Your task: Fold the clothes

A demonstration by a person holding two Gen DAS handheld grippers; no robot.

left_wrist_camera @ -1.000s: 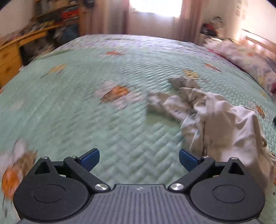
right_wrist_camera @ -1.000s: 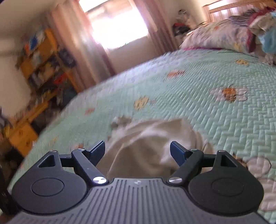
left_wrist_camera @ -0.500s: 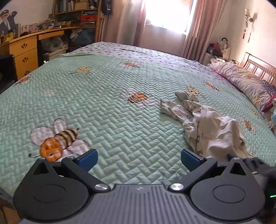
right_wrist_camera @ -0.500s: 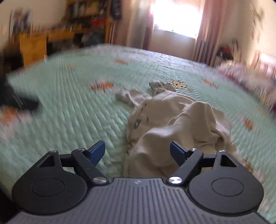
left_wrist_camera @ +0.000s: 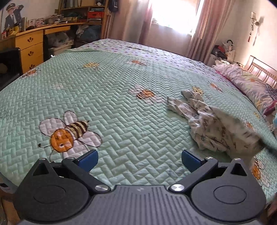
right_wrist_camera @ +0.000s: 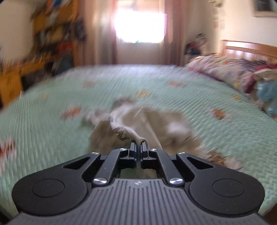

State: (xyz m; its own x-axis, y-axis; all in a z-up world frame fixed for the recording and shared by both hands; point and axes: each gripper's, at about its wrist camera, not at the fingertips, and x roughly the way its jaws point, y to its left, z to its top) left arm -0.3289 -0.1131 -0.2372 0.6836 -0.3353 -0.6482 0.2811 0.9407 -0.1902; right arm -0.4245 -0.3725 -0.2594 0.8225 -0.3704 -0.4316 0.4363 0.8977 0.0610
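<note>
A crumpled cream garment (left_wrist_camera: pixel 209 124) with small prints lies on the green quilted bed (left_wrist_camera: pixel 110 97), right of centre in the left wrist view. My left gripper (left_wrist_camera: pixel 139 157) hovers open above bare quilt, to the left of the garment, with nothing between its blue pads. In the blurred right wrist view, my right gripper (right_wrist_camera: pixel 138 145) is shut on a fold of the garment (right_wrist_camera: pixel 138 121), which stretches up from the bed toward the closed jaws.
A wooden desk with drawers (left_wrist_camera: pixel 29 46) and shelves stand along the left of the bed. A curtained window (left_wrist_camera: pixel 173 15) is at the far end. Pillows (left_wrist_camera: pixel 249 84) and a wooden headboard (right_wrist_camera: pixel 249 48) line the right side.
The right gripper closed on a fold of the garment and pulled it up. The left gripper shifted left, away from the garment, then held still and open.
</note>
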